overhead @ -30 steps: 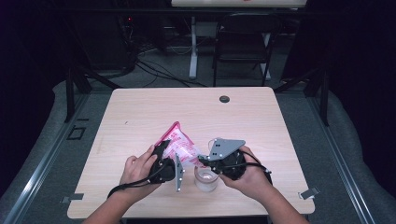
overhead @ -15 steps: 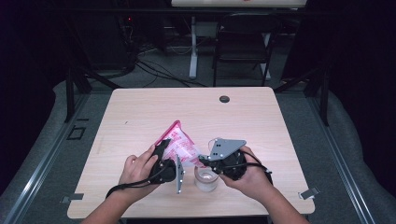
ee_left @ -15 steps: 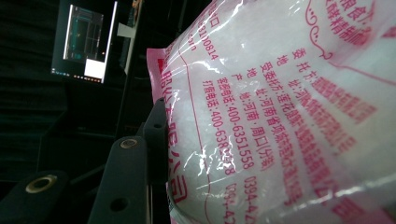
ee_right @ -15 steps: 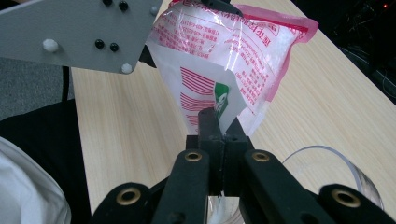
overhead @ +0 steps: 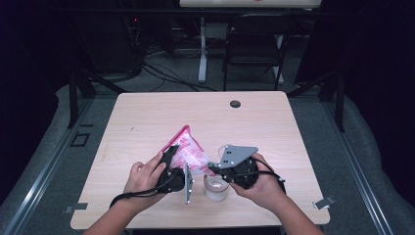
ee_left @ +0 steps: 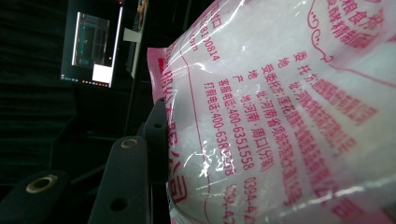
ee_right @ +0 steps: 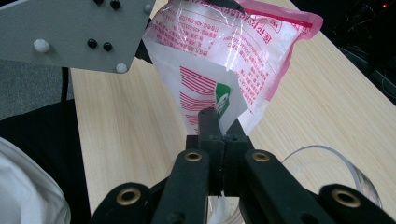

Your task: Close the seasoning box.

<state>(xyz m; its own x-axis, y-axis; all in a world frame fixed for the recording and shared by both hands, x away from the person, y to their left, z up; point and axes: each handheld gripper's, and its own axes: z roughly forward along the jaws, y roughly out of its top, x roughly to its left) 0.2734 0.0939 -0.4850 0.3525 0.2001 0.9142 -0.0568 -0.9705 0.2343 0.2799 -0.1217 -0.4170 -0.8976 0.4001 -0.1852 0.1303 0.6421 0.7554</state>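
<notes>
Nothing moved: both grippers (mid-table) hold bag (overhead: 190,152).

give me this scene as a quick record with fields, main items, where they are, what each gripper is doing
bag: pink and white printed bag of white grains, held tilted above the table
cup: clear plastic cup on the table, below the bag's lower corner
left gripper: left gripper clamped on the bag's body
right gripper: right gripper pinching the bag's lower corner, fingers shut on it
stage: bag held over the cup as if for pouring

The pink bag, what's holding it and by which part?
Both grippers hold the pink bag: the left gripper clamps its upper body, the right gripper pinches its lower corner above the clear cup.
</notes>
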